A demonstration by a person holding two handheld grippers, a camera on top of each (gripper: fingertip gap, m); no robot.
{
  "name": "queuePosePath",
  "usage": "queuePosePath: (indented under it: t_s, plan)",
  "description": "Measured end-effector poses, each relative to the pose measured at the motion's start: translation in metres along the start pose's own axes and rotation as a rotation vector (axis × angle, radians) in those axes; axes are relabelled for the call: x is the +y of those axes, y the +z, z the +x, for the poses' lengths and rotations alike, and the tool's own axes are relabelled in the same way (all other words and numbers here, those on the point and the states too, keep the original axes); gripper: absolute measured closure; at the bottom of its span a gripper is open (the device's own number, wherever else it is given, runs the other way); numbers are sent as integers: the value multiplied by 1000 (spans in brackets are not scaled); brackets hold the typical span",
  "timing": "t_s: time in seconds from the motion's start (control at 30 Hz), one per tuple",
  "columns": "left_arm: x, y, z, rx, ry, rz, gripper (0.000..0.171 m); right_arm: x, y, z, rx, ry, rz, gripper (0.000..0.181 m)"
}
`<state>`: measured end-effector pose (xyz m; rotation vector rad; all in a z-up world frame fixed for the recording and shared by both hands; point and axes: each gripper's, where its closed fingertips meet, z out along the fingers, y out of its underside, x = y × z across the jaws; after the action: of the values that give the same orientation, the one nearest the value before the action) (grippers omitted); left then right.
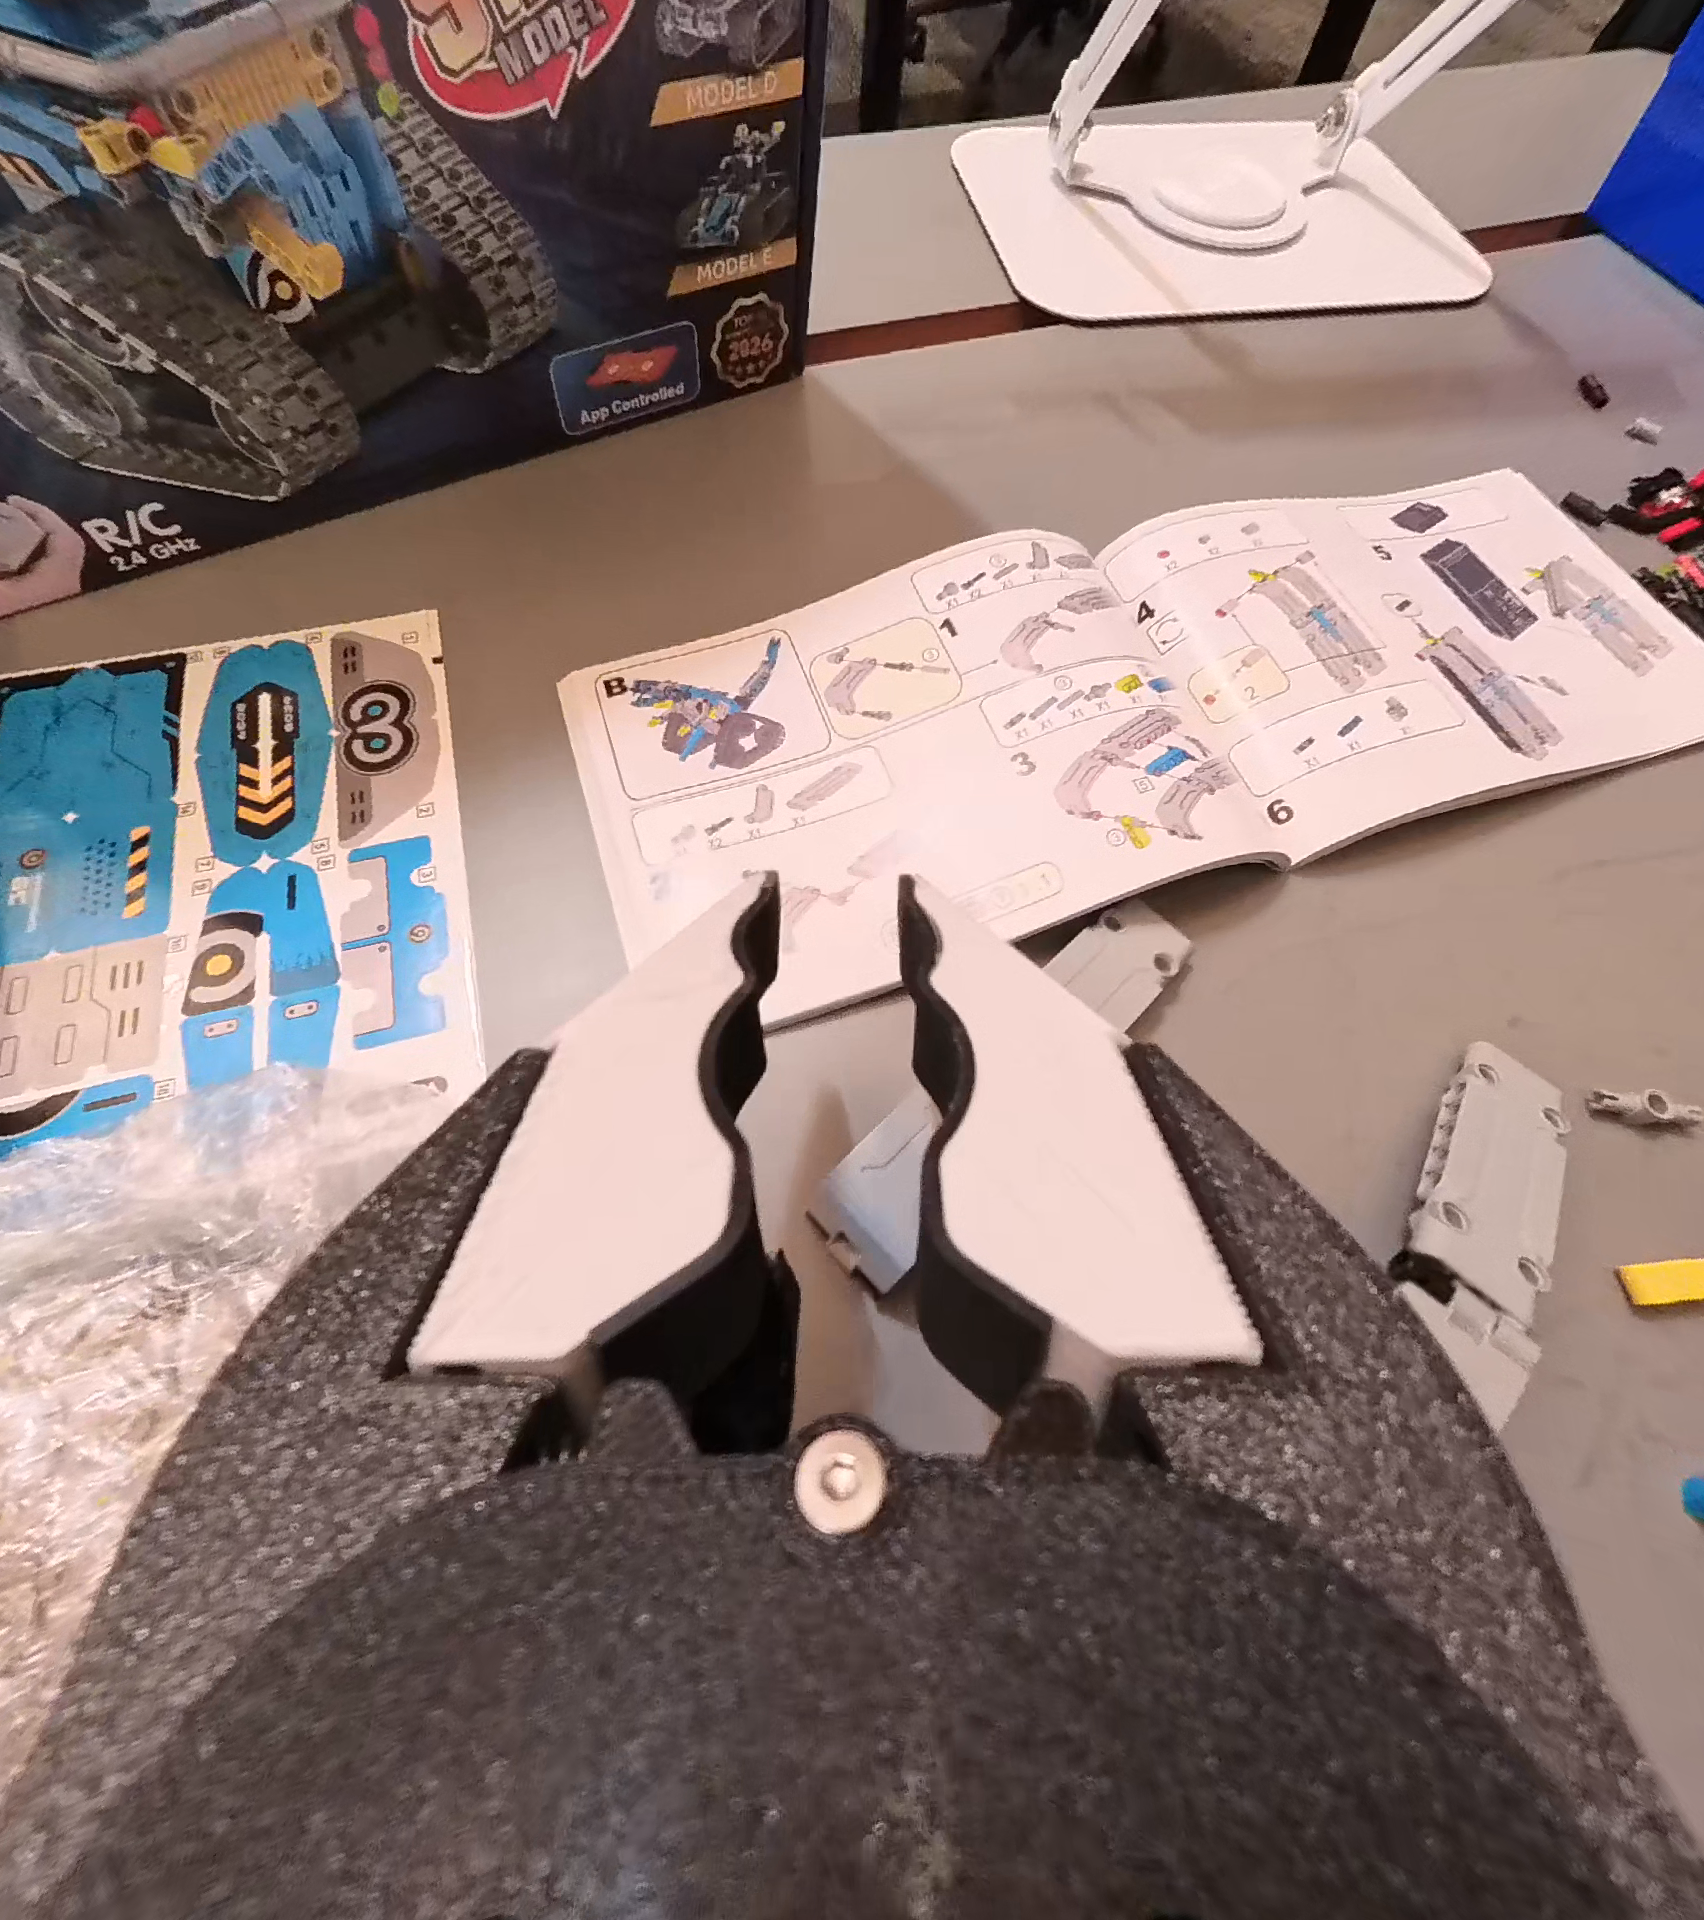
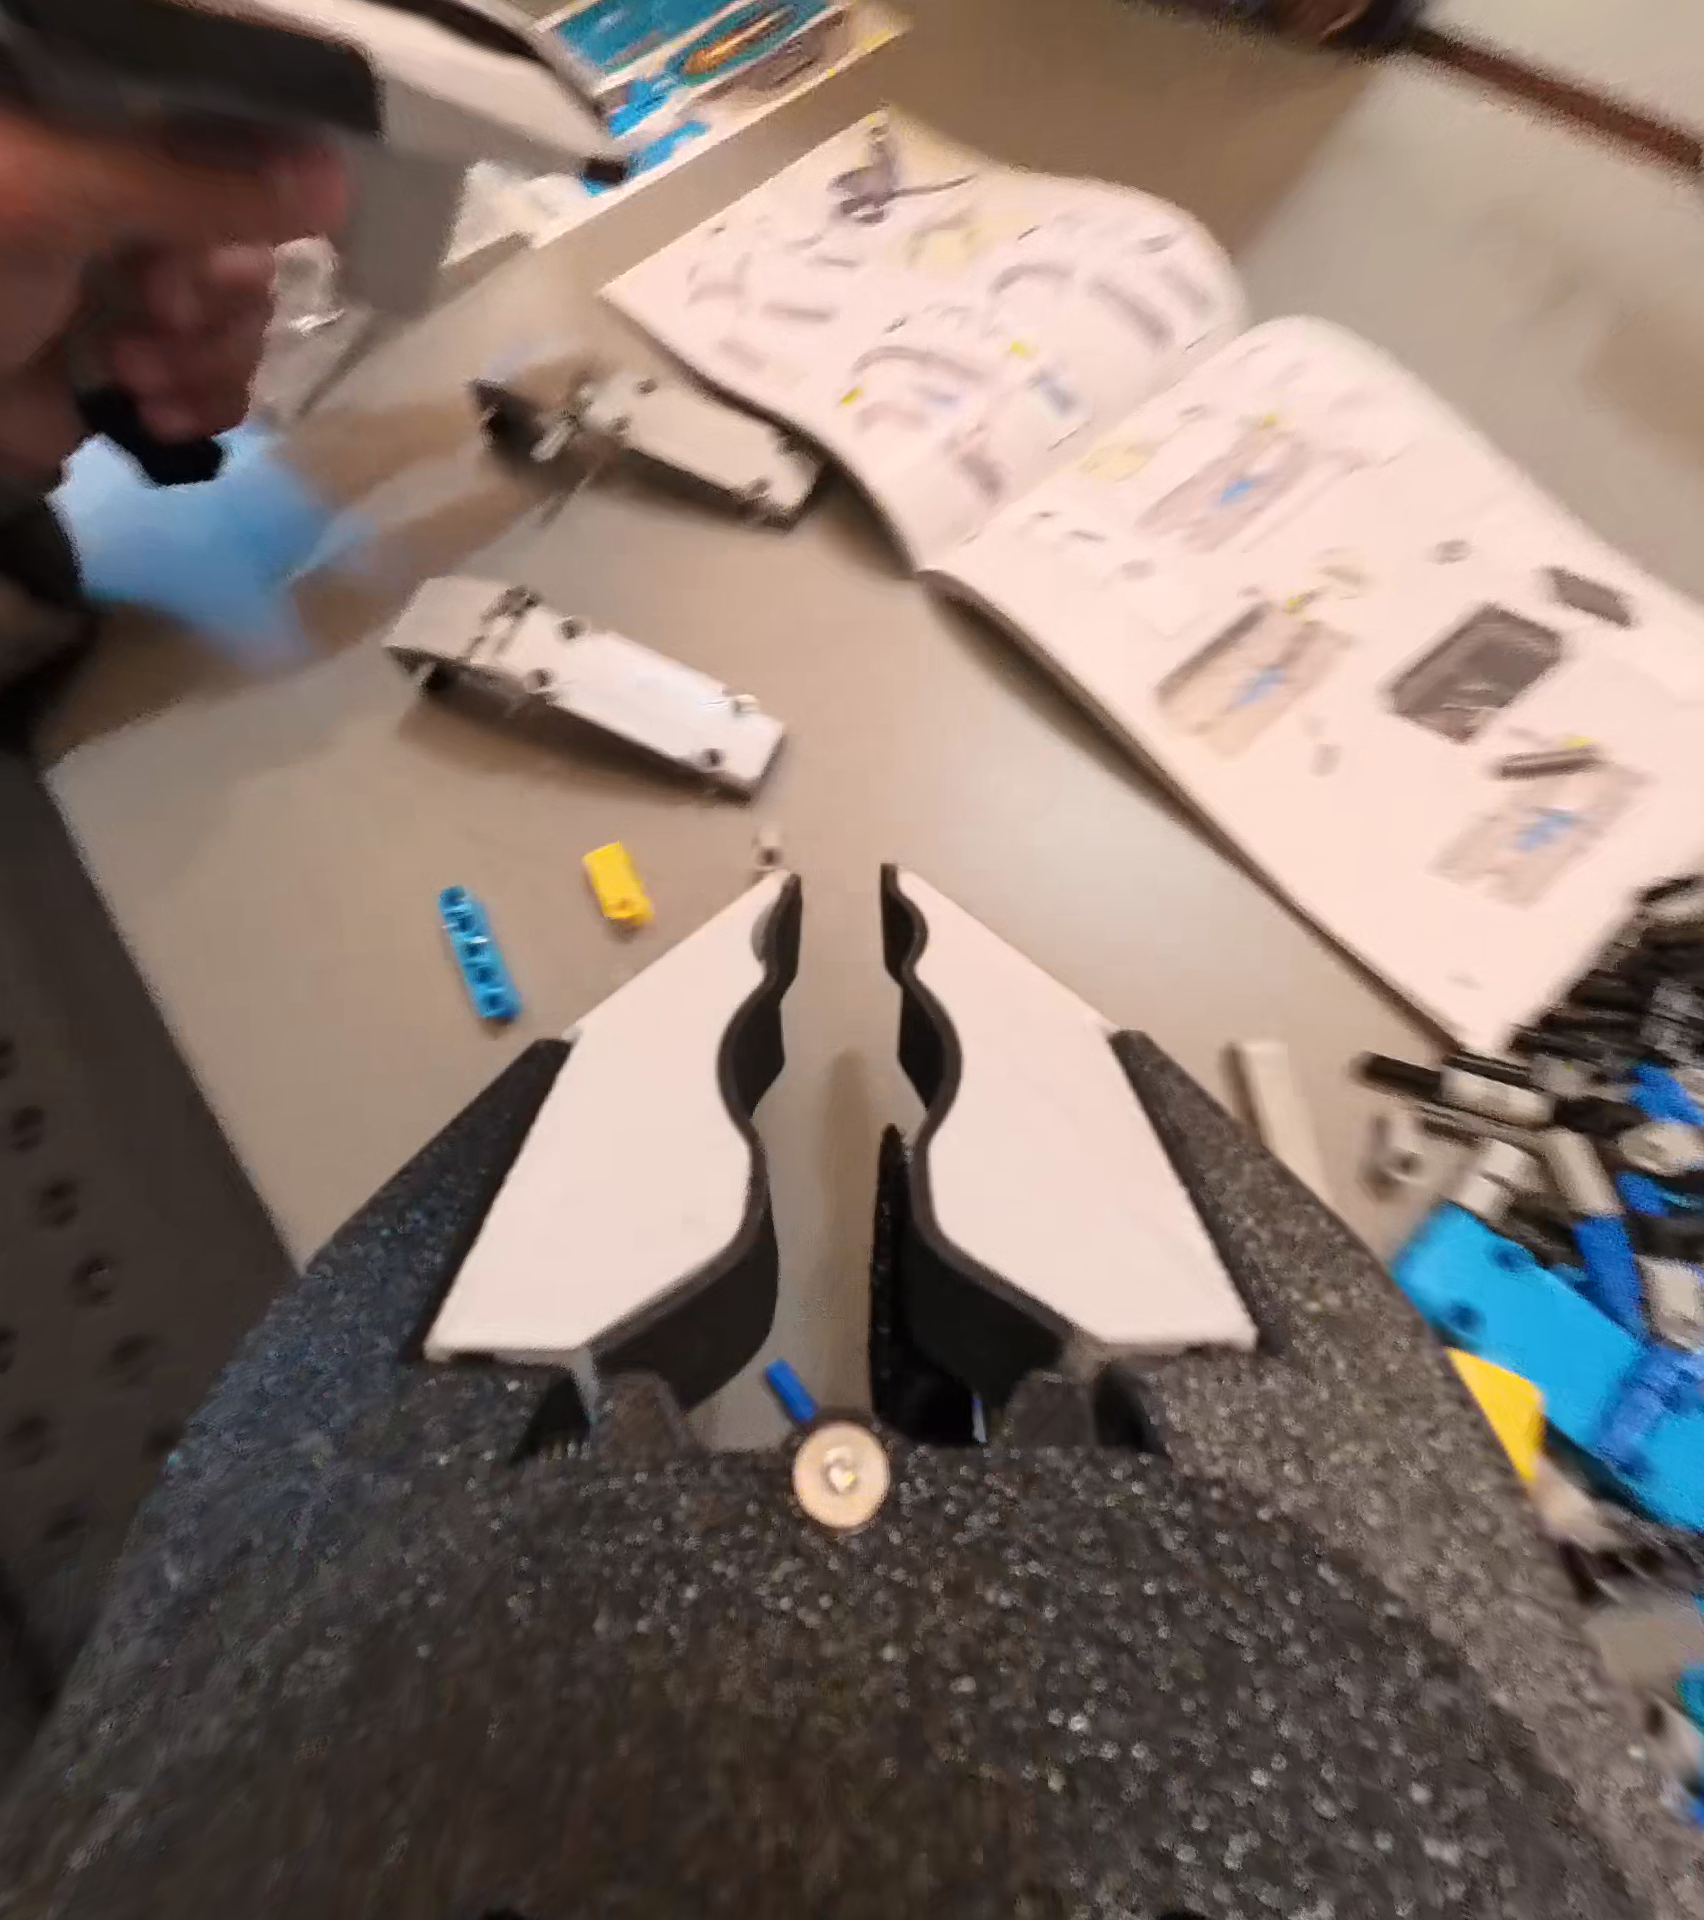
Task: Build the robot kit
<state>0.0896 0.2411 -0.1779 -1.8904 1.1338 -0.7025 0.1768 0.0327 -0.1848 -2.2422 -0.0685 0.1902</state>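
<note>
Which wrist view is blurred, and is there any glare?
Left wrist view: mostly sharp, the open booklet crisp; soft sheen on the sticker sheet and bubble wrap. Right wrist view: motion blur throughout, worst on the brick pile; only the hand-held gripper stays sharp.

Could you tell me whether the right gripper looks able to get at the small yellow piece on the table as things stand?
Probably yes: the right gripper is open and empty, and the yellow piece lies uncovered just ahead-left of its fingertips, with bare table around it.
</note>
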Motion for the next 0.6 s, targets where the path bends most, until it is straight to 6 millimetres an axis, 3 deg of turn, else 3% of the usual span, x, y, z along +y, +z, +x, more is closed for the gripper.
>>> queuePosePath:
  t_s: [0.1, 0.23, 0.37, 0.4, 0.47, 0.6]
  plan:
    - [1, 2, 4, -7, 7, -15, 150, -2, -15, 35, 127, 17, 40, 168]
    - [3, 1, 4, -47, 22, -28, 150, 14, -47, 83, 228, 65, -13, 161]
    - [1, -1, 8, -52, 27, -31, 150, 51, -75, 100, 162, 115, -127, 150]
    - [1, -1, 10, -52, 32, -31, 150, 59, -77, 98, 148, 101, -142, 150]
    - [0, 0, 13, -54, 43, -29, 150, 69, -75, 77, 55, 76, -163, 151]
    - [-1, 1, 21, -45, 55, -25, 150, 68, -58, 37, -14, 2, -165, 162]
